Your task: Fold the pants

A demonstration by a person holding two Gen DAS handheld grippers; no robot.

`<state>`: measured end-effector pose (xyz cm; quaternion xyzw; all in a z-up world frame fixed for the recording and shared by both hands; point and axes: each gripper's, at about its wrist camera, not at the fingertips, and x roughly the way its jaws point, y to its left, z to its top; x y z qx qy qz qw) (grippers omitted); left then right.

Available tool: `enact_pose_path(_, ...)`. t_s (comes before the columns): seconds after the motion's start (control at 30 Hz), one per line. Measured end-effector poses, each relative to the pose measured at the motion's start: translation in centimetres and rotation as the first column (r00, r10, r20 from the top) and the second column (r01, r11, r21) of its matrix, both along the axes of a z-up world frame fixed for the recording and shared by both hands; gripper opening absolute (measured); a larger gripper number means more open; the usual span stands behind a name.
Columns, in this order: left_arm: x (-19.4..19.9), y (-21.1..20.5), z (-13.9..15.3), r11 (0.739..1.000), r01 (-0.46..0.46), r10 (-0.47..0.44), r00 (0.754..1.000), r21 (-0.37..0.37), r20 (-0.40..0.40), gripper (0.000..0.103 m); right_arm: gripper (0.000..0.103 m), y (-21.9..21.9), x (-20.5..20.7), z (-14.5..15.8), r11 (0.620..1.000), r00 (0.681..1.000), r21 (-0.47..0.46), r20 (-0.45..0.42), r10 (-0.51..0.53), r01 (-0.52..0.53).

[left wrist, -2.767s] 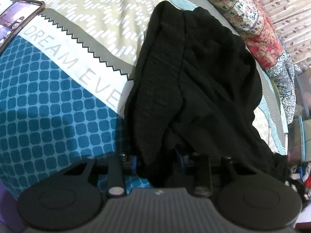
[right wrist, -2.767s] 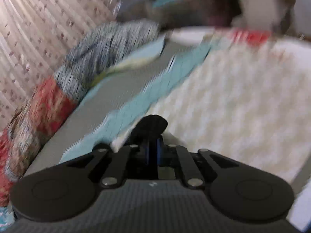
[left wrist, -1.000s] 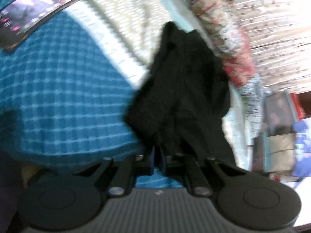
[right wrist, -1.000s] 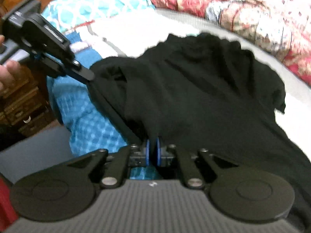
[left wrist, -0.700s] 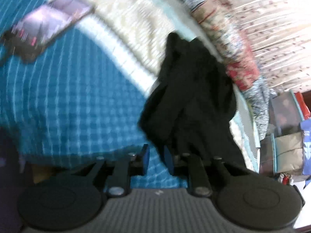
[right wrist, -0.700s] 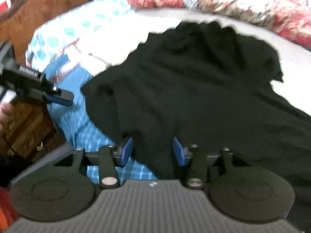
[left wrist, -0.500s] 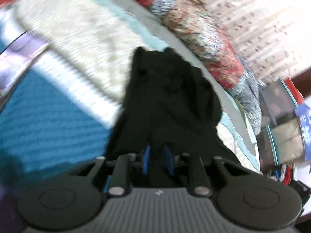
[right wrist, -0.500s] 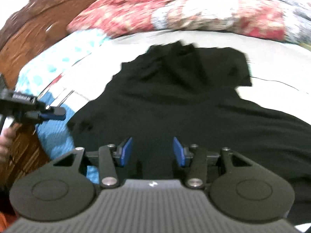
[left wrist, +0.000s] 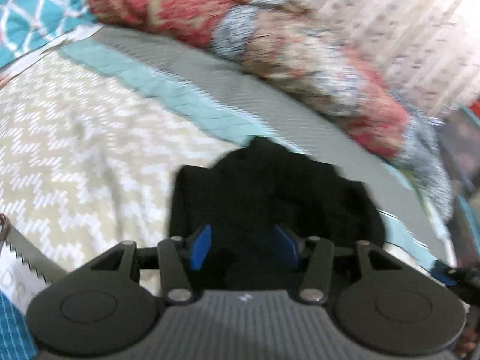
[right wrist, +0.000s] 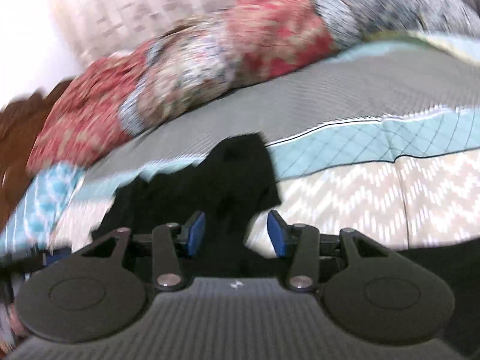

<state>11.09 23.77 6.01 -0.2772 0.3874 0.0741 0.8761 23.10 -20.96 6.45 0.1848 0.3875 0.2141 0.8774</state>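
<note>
Black pants (left wrist: 270, 201) lie bunched on a bed, seen through two blurred fisheye views from cameras mounted on hand-held grippers. In the left wrist view the pants sit at the centre, running toward 6 o'clock under the left gripper (left wrist: 243, 248). Its blue pads (left wrist: 200, 247) stand apart, having just been opening; dark cloth shows in the gap between them, but the pads do not press on it. Cream zigzag bedspread (left wrist: 75, 150) fills the side from 7 to 10 o'clock. A pale teal band (left wrist: 168, 90) and a grey band (left wrist: 240, 90) of the cover cross from 10 toward 3 o'clock. A red floral quilt (left wrist: 180, 3), rolled up, lies along the far edge from 11 to 2 o'clock. At 4 o'clock, a blue tip of the other gripper peeks in at the frame edge.

In the right wrist view the pants (right wrist: 234, 180) lie just left of centre, reaching down toward 6 o'clock. The right gripper (right wrist: 237, 234) is partly open, its blue pads (right wrist: 196, 234) apart and clamping nothing; cloth lies behind the left pad and bedspread (right wrist: 405, 198) behind the right. The quilt (right wrist: 195, 60) stretches from 9 to 1 o'clock.
</note>
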Motion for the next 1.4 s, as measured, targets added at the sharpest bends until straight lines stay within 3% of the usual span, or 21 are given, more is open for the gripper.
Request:
enact_pose_path(0.1,1.8,1.6,-2.0,0.998,-0.068,0.067,0.996,-0.009,-0.060,0.051,0.049,0.1,5.2,-1.3,0.999,0.998,-0.009,-0.024,-0.053,0.053)
enact_pose_path(0.17,2.7,2.0,-2.5,0.996,-0.089,0.088,0.995,-0.015,-0.056,0.063,0.050,1.1,8.4,-1.8,0.998,0.998,-0.037,-0.011,-0.057,0.056)
enact_pose_path(0.23,3.7,2.0,-2.7,0.994,-0.113,0.113,0.992,0.002,-0.051,0.102,0.062,2.7,11.4,-2.4,0.998,1.000,-0.048,-0.007,-0.030,0.030)
enact_pose_path(0.27,4.1,1.8,-2.9,0.991,-0.132,0.132,0.990,0.013,-0.046,0.103,0.074,3.6,12.7,-2.9,0.998,1.000,-0.062,-0.016,-0.008,0.007)
enact_pose_path(0.37,6.2,1.3,-4.3,0.993,-0.121,0.121,0.990,0.010,-0.072,0.103,0.078,6.1,15.3,-5.1,0.993,0.999,-0.114,-0.045,0.018,-0.023)
enact_pose_path(0.43,7.0,0.1,-5.0,0.991,-0.110,0.116,0.990,0.071,-0.078,0.096,0.073,7.9,16.1,-7.0,0.990,0.994,-0.127,-0.094,0.048,-0.059)
enact_pose_path(0.47,7.3,-0.8,-5.0,0.987,-0.096,0.106,0.991,0.126,-0.080,0.089,0.044,8.6,16.0,-7.5,0.988,0.991,-0.122,-0.107,0.078,-0.091)
enact_pose_path(0.5,7.6,-1.5,-4.9,0.979,-0.087,0.105,0.990,0.186,-0.091,0.075,0.010,9.4,15.4,-7.4,0.983,0.989,-0.136,-0.091,0.115,-0.127)
enact_pose_path(0.53,7.7,-2.1,-4.8,0.968,-0.071,0.098,0.990,0.241,-0.100,0.062,0.008,10.0,14.7,-6.8,0.975,0.985,-0.149,-0.078,0.153,-0.163)
enact_pose_path(0.63,7.1,-2.3,-3.5,0.962,-0.050,0.075,0.994,0.268,-0.081,0.045,0.008,8.5,12.8,-2.8,0.975,0.987,-0.181,0.070,0.145,-0.130)
enact_pose_path(0.73,6.5,-2.1,-1.5,0.963,-0.075,0.087,0.995,0.257,-0.037,0.042,0.008,3.7,12.7,2.2,0.986,0.983,-0.165,0.184,0.010,0.021)
enact_pose_path(0.83,5.7,-2.7,0.3,0.966,-0.077,0.073,0.997,0.247,0.022,0.042,0.008,-3.7,12.9,7.1,0.959,0.933,-0.126,0.294,-0.207,0.253)
enact_pose_path(0.93,5.5,-3.5,0.4,0.973,-0.041,0.035,0.999,0.229,0.030,0.043,0.008,-11.0,11.9,9.1,0.914,0.881,-0.080,0.309,-0.357,0.398)
enact_pose_path(1.03,5.6,-4.3,-0.4,0.973,-0.004,0.006,1.000,0.233,-0.007,0.044,0.008,-16.4,8.9,7.8,0.871,0.853,-0.103,0.286,-0.436,0.480)
enact_pose_path(1.1,5.9,-4.8,-1.1,0.976,0.030,-0.023,0.999,0.215,-0.035,0.044,0.009,-18.8,7.0,5.8,0.856,0.854,-0.129,0.235,-0.464,0.501)
enact_pose_path(1.27,6.8,-6.8,-2.7,0.963,0.094,-0.066,0.991,0.255,-0.115,0.051,0.017,-21.9,4.0,-1.7,0.824,0.837,-0.181,-0.012,-0.547,0.536)
enact_pose_path(1.37,6.5,-6.8,-2.5,0.962,0.092,-0.058,0.989,0.257,-0.138,0.062,0.032,-23.4,2.0,-4.1,0.764,0.773,-0.210,-0.053,-0.632,0.610)
enact_pose_path(1.4,6.1,-6.6,-2.1,0.962,0.083,-0.052,0.991,0.260,-0.124,0.066,0.032,-24.1,1.2,-4.1,0.743,0.752,-0.205,-0.047,-0.657,0.637)
